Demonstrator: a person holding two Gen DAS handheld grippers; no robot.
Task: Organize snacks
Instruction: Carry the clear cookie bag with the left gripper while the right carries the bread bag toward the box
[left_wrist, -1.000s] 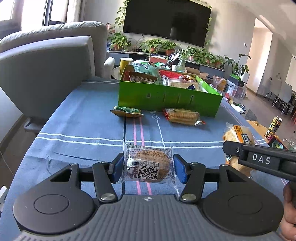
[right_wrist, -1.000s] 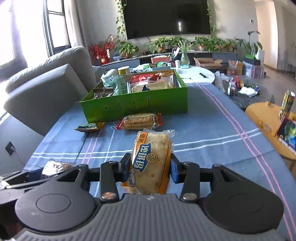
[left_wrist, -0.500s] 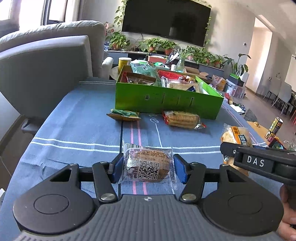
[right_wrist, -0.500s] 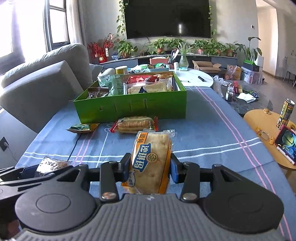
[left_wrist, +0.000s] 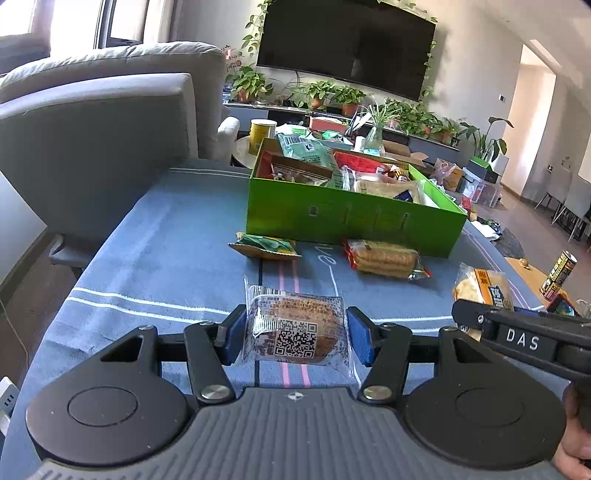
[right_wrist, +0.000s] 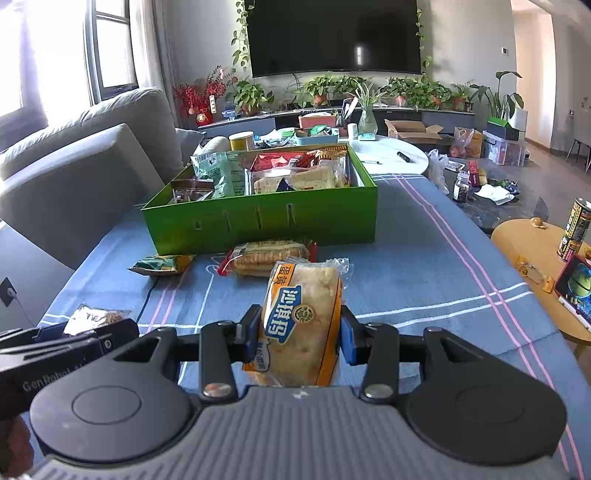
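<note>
My left gripper (left_wrist: 295, 334) is shut on a clear-wrapped round cake with a QR code (left_wrist: 297, 330), held above the blue tablecloth. My right gripper (right_wrist: 301, 330) is shut on an orange bread packet (right_wrist: 303, 321); that packet also shows at the right of the left wrist view (left_wrist: 482, 290). A green box (left_wrist: 351, 218) (right_wrist: 266, 221) full of snacks stands ahead at mid-table. In front of it lie a green snack packet (left_wrist: 264, 247) (right_wrist: 162, 264) and a red-ended biscuit packet (left_wrist: 384, 260) (right_wrist: 266, 254).
The table has a blue cloth (left_wrist: 166, 240) with white and pink stripes. A grey sofa (left_wrist: 92, 140) stands to the left. A round wooden side table (right_wrist: 535, 251) with a can (right_wrist: 574, 229) is to the right. A white round table with clutter lies beyond the box.
Both grippers have moved forward toward the green box, each still holding its snack. The box and loose packets look nearer and larger.
</note>
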